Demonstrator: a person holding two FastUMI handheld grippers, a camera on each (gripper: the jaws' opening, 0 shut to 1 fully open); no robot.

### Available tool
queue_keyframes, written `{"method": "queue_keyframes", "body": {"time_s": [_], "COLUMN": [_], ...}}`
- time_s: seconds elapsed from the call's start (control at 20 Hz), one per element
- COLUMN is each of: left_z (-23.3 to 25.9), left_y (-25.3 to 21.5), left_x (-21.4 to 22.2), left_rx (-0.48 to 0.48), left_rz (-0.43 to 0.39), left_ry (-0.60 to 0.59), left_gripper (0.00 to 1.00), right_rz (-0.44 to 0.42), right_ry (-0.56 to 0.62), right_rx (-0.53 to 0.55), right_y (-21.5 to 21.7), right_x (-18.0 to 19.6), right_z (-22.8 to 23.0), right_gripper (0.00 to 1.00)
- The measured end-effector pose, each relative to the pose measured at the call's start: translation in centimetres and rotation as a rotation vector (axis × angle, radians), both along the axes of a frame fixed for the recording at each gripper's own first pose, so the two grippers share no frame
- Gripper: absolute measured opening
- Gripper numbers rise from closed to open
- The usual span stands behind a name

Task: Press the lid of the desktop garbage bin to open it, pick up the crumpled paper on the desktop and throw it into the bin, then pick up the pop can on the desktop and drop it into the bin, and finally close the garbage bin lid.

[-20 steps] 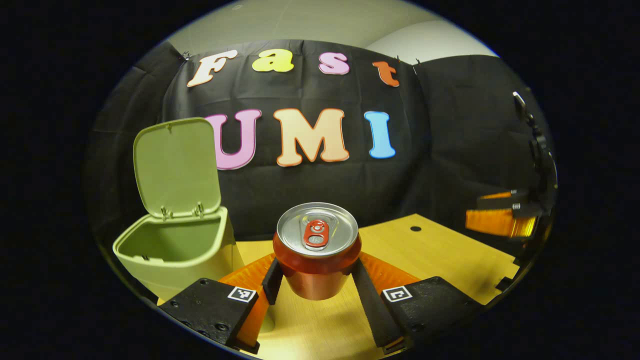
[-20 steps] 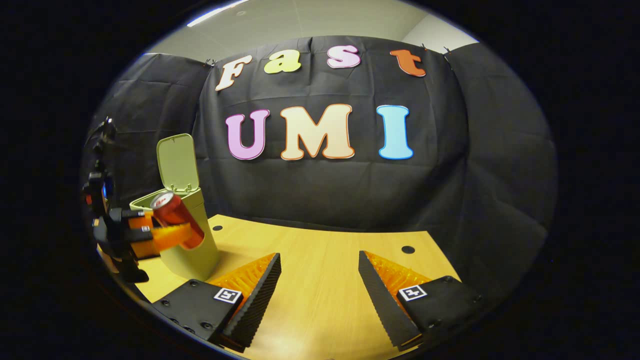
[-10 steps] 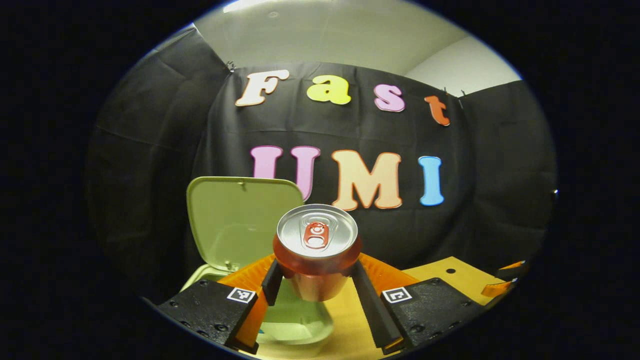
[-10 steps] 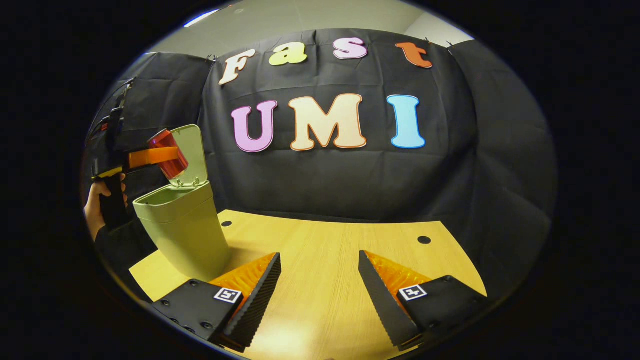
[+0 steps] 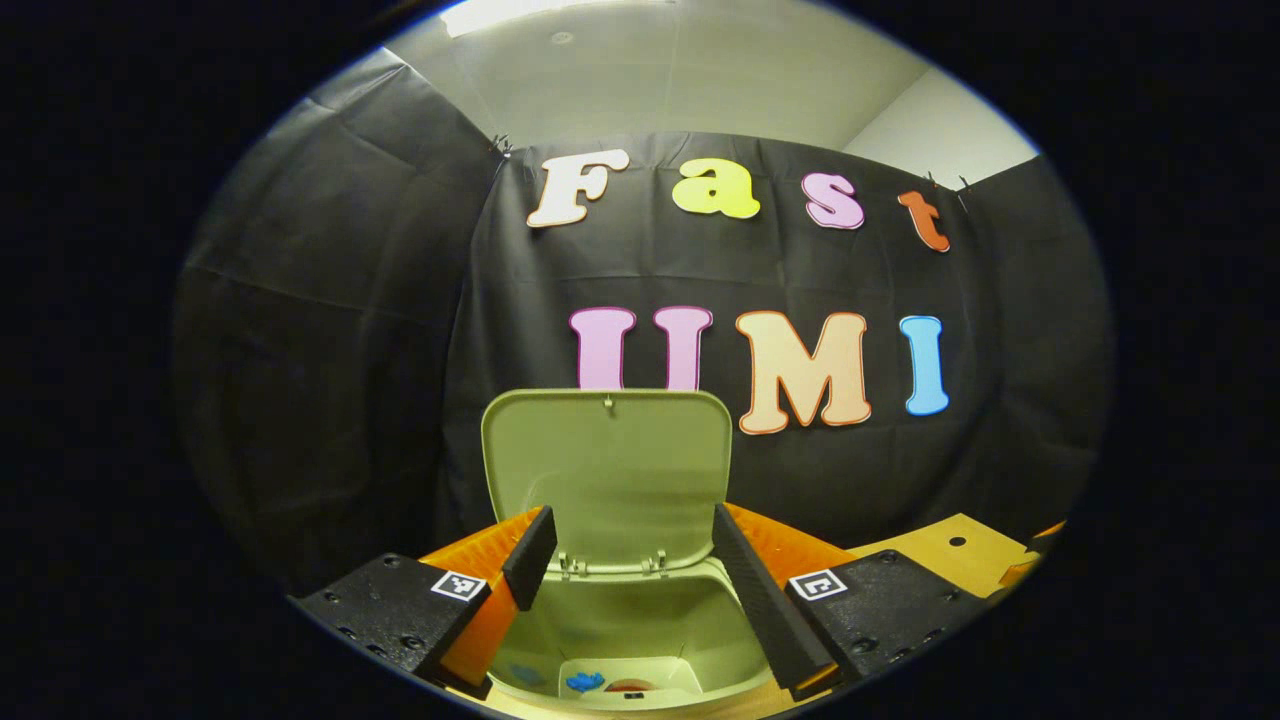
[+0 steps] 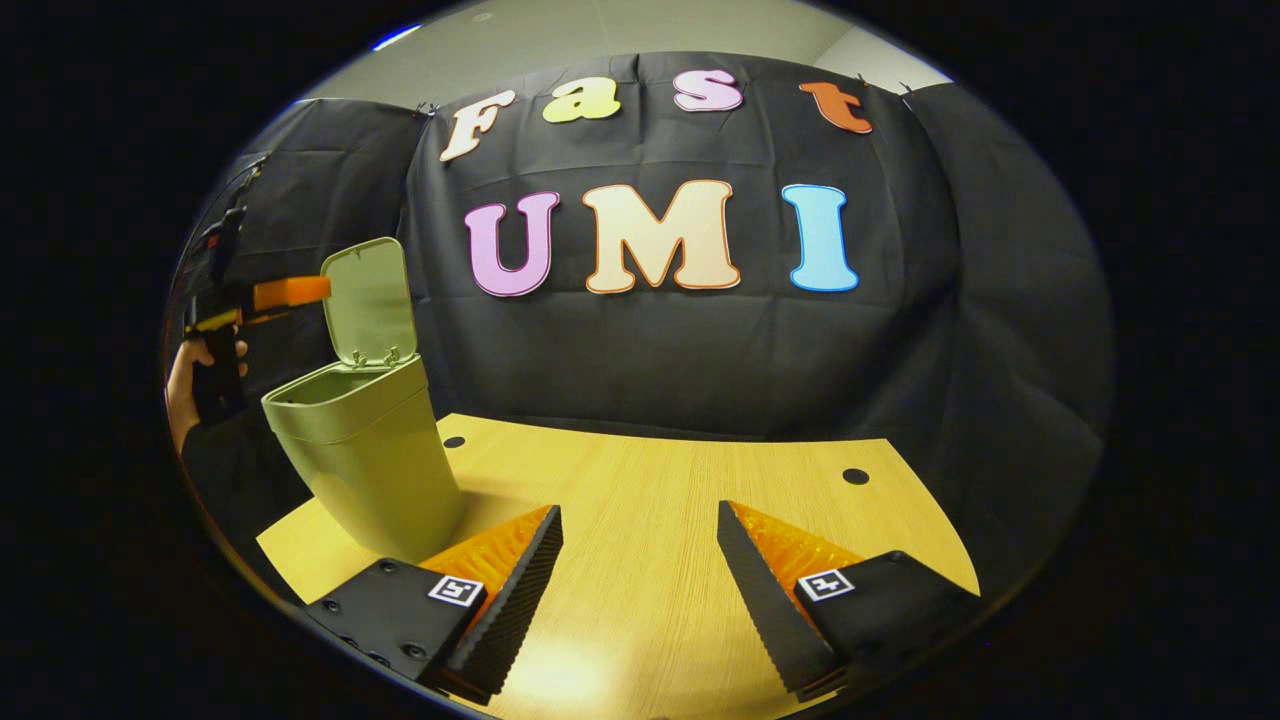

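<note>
The left gripper (image 5: 630,560) hangs with its fingers apart and empty right above the open bin (image 5: 640,640), whose lid (image 5: 610,470) stands up just behind it, ready to push down.

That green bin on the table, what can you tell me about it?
The garbage bin looks like pale green plastic, tapering toward its base. It stands upright near the wooden table's left edge. Its hinged lid is swung up and open. Inside, at the bottom, lie something blue and something red. The left gripper hovers open above the mouth, touching nothing.
</note>
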State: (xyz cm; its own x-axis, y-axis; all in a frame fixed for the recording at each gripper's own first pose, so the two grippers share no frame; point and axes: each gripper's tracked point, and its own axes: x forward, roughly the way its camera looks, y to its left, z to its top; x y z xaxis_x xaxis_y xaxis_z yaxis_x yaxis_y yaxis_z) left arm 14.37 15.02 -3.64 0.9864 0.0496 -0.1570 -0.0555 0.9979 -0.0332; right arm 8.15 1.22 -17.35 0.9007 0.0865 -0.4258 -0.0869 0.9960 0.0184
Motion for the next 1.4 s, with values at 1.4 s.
{"method": "queue_keyframes", "body": {"time_s": [1.4], "left_z": [-3.0], "left_y": [0.6], "left_x": [1.7], "left_rx": [0.031], "left_rz": [-0.048], "left_ry": [0.203], "left_gripper": [0.94], "right_rz": [0.031], "right_ry": [-0.003], "right_rx": [0.026], "right_y": [2.4], "right_x": [-2.5], "right_z": [-1.1], "right_gripper": [0.95]}}
